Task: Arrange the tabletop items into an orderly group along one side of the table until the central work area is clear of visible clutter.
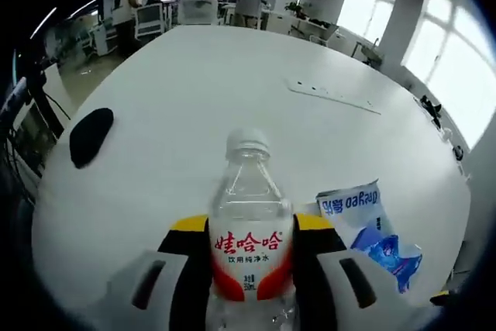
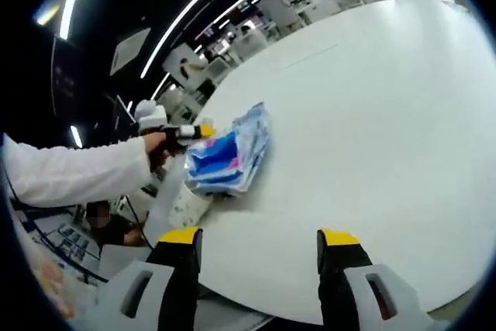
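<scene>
The white table [image 1: 194, 91] carries a blue-and-white bag [image 1: 372, 226] lying flat at 4 o'clock in the left gripper view, and a flat black pad [image 1: 91, 136] well apart at 9 o'clock. The water bottle [image 1: 248, 222] stands upright at 6 o'clock, just beside the bag, pinched by the left gripper [image 1: 249, 269]. In the right gripper view, the right gripper [image 2: 260, 269] hangs spread and empty at 6 o'clock over bare table.

water bottle [image 1: 248, 222] on table [image 1: 194, 106], snack bag [image 1: 372, 226] just right, black pad [image 1: 91, 136] far left
</scene>
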